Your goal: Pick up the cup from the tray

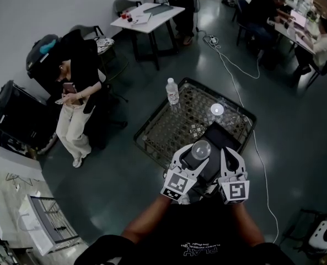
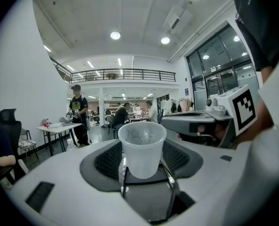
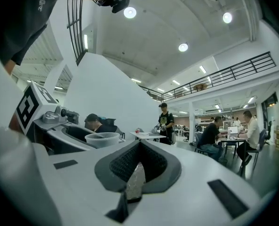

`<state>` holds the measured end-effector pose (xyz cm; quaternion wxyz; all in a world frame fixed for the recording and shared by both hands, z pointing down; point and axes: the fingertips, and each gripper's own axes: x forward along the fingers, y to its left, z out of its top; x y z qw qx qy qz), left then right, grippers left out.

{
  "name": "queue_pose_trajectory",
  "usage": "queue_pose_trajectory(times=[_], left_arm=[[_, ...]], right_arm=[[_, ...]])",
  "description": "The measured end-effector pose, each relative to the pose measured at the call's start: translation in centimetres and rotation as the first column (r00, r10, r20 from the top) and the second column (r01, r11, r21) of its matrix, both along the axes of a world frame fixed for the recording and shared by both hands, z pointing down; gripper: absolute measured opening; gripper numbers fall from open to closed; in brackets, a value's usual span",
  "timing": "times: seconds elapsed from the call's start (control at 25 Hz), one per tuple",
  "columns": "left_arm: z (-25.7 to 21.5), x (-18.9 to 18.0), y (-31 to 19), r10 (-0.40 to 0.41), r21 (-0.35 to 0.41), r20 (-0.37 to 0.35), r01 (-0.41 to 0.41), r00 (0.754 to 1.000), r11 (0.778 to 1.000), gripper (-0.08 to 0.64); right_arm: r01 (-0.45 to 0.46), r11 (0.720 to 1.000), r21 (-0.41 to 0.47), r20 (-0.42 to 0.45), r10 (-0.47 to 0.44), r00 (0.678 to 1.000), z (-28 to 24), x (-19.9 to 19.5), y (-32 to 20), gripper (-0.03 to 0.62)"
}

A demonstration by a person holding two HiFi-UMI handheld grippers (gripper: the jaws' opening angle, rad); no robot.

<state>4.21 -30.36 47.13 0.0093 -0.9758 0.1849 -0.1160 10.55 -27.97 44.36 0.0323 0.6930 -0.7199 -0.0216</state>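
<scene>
The left claw point(image 1: 194, 157) holds a clear cup point(image 1: 200, 149) above the black tray point(image 1: 226, 135) on a mesh table point(image 1: 171, 128).

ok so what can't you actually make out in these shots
Tray: head view, its near part hidden behind the cup.
Pale sliver in the right gripper's closed jaws: right gripper view, too blurred to name.
Round white thing on the mesh table: head view, too small to identify.
Bottle label: head view, too small to read.
</scene>
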Motion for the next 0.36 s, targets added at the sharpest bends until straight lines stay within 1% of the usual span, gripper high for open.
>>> queue_pose_trajectory(times=[0.08, 0.2, 0.36], left_arm=[[0.0, 0.0, 0.0, 0.001, -0.004, 0.001, -0.001, 1.0, 1.0, 0.276], [0.5, -0.2, -0.1, -0.001, 0.003, 0.018, 0.001, 1.0, 1.0, 0.276], [1.2, -0.7, -0.4, -0.01, -0.001, 0.033, 0.01, 0.999, 1.0, 0.276]], right_arm=[[-0.007, 1.0, 0.006, 0.006, 0.007, 1.0, 0.2, 0.3, 0.1, 0.009], [-0.01, 1.0, -0.011, 0.005, 0.01, 1.0, 0.5, 0.2, 0.0, 0.009], [-0.011, 1.0, -0.013, -0.009, 0.011, 1.0, 0.0, -0.2, -0.2, 0.009]])
